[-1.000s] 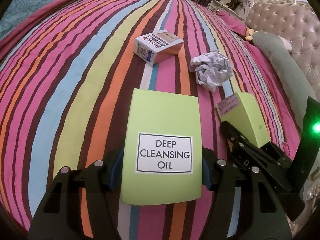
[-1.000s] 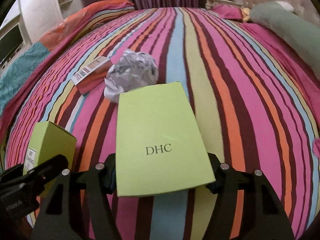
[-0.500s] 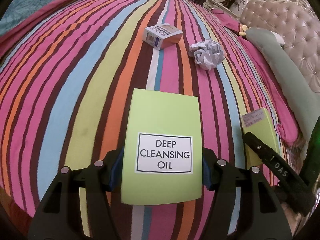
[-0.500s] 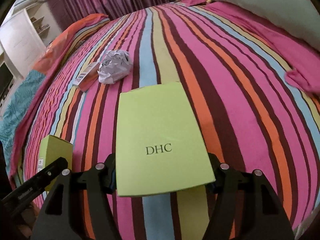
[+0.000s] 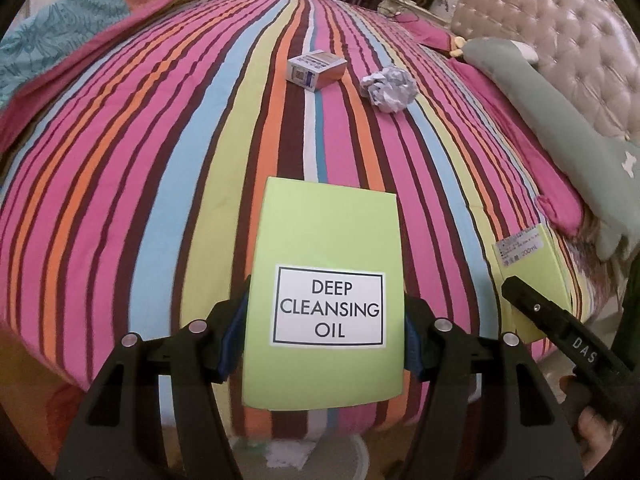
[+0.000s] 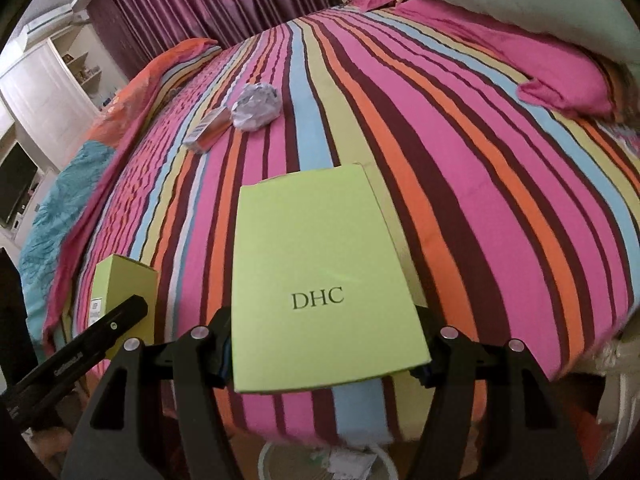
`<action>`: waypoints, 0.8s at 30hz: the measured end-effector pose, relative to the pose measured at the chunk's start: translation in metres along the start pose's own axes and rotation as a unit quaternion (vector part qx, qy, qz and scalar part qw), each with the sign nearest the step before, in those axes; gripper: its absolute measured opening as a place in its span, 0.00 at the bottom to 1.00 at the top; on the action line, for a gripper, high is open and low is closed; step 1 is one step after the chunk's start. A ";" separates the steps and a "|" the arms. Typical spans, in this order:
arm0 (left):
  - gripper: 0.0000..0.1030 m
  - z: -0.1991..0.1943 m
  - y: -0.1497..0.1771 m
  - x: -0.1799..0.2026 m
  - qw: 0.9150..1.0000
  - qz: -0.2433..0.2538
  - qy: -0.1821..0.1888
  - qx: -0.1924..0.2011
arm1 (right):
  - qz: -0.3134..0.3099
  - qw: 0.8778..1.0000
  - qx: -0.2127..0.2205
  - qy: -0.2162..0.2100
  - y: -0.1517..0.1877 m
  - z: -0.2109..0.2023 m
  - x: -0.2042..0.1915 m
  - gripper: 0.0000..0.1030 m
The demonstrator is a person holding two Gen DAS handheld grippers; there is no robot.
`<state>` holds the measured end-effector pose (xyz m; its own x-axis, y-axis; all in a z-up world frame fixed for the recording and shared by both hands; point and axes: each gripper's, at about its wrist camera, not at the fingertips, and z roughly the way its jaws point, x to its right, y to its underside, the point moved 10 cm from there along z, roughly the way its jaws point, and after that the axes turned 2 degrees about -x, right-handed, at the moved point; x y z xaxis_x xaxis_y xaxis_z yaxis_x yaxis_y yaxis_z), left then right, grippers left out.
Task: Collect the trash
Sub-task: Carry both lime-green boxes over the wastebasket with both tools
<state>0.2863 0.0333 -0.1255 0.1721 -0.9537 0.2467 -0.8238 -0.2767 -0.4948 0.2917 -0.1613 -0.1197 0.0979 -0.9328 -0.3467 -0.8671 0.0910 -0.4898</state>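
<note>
As both tools drew back off the bed (image 5: 160, 160), each clamped a green carton, a bin (image 6: 276, 454) appeared below

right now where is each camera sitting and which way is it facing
Left wrist: on the left gripper, facing down over the striped bed; its fingers clamp a green box.
Right wrist: on the right gripper, same direction, clamping another green box.
Shared: crumpled paper, small carton, each other's gripper.

striped bed (image 5: 140, 200) with small box (image 5: 316, 70), crumpled paper (image 5: 387, 88)
</note>
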 end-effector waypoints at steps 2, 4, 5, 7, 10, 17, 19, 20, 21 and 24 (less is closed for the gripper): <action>0.59 -0.006 0.009 -0.002 1.000 0.008 -0.001 0.000 | 0.002 1.000 -0.001 -0.002 0.009 -0.006 0.000 0.59; 0.59 -0.012 0.018 -0.005 1.000 0.015 -0.002 0.000 | 0.006 1.000 -0.002 -0.005 0.017 -0.011 -0.001 0.59; 0.59 -0.014 0.023 -0.006 1.000 0.017 -0.003 -0.001 | 0.009 1.000 -0.002 -0.009 0.020 -0.014 -0.002 0.59; 0.59 -0.018 0.034 -0.007 1.000 0.023 -0.003 -0.003 | 0.011 1.000 -0.001 -0.013 0.026 -0.021 -0.004 0.59; 0.59 -0.025 0.049 -0.010 1.000 0.029 0.001 -0.008 | 0.006 1.000 0.004 -0.013 0.037 -0.032 -0.007 0.59; 0.59 -0.040 0.090 -0.009 0.998 0.050 0.008 -0.021 | 0.005 1.000 -0.003 -0.028 0.073 -0.048 -0.017 0.59; 0.59 -0.042 0.100 -0.010 0.998 0.050 0.012 -0.027 | 0.004 0.999 -0.009 -0.030 0.084 -0.051 -0.020 0.59; 0.59 -0.044 0.107 -0.010 0.998 0.052 0.012 -0.029 | 0.003 0.999 -0.013 -0.029 0.089 -0.051 -0.021 0.59; 0.59 -0.045 0.113 -0.010 0.998 0.055 0.011 -0.031 | 0.003 0.999 -0.016 -0.029 0.093 -0.052 -0.022 0.59; 0.59 -0.048 0.131 -0.010 0.997 0.066 0.012 -0.040 | 0.003 0.999 -0.028 -0.032 0.109 -0.052 -0.026 0.59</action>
<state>0.1505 0.0125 -0.1529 0.0466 -0.9779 0.2038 -0.8786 -0.1372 -0.4575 0.1690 -0.1458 -0.1223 0.1218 -0.9077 -0.4016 -0.8939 0.0755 -0.4418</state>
